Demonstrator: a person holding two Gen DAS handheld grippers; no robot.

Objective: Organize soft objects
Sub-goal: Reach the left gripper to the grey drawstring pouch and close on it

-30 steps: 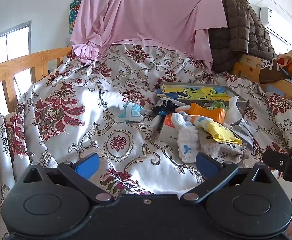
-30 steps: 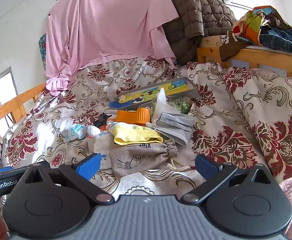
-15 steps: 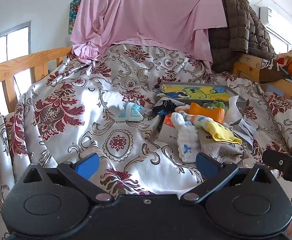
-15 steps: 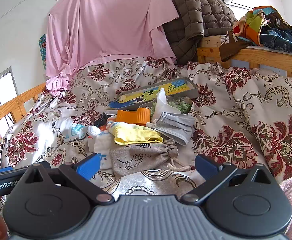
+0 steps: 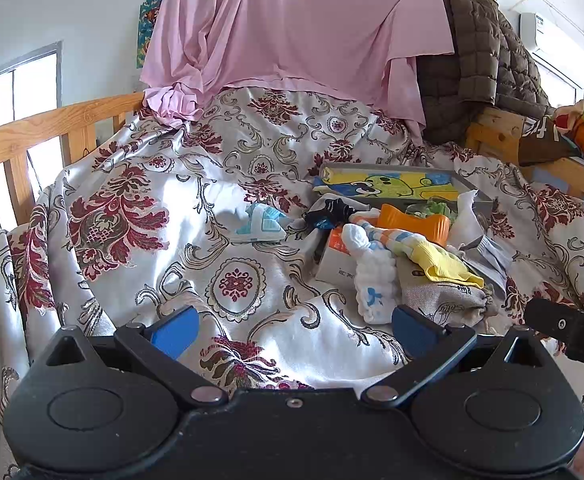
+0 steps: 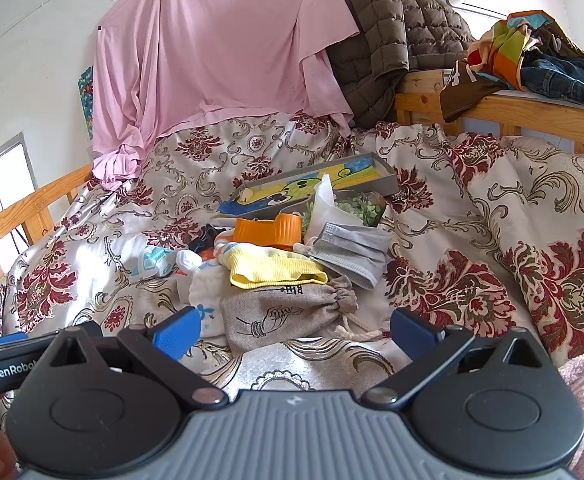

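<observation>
The bed (image 6: 471, 216), under a floral satin cover, carries everything; its wooden rails run along the left and far edges. A pink sheet (image 6: 220, 60) and a brown quilted jacket (image 6: 383, 28) hang at the far edge, out of the way of the sorting.

Toward the middle of the bed, nearer the far right corner, a shallow grey tray (image 6: 319, 182) lies with a cartoon cloth inside, probably the place meant for the soft things. The pile sits just in front of it: a linen drawstring pouch (image 6: 288, 312) nearest the claws, a yellow sock (image 6: 276, 268) draped over it, a grey face mask (image 6: 351, 252) beside that, a white baby sock (image 5: 373, 280) and an orange plastic piece (image 6: 268, 232) behind.

Both claws hover short of the pile, empty. The left claw (image 5: 292, 326) has its fingers spread wide; the right claw (image 6: 292, 326) too, lined up roughly on the pouch, likely the first pick.
</observation>
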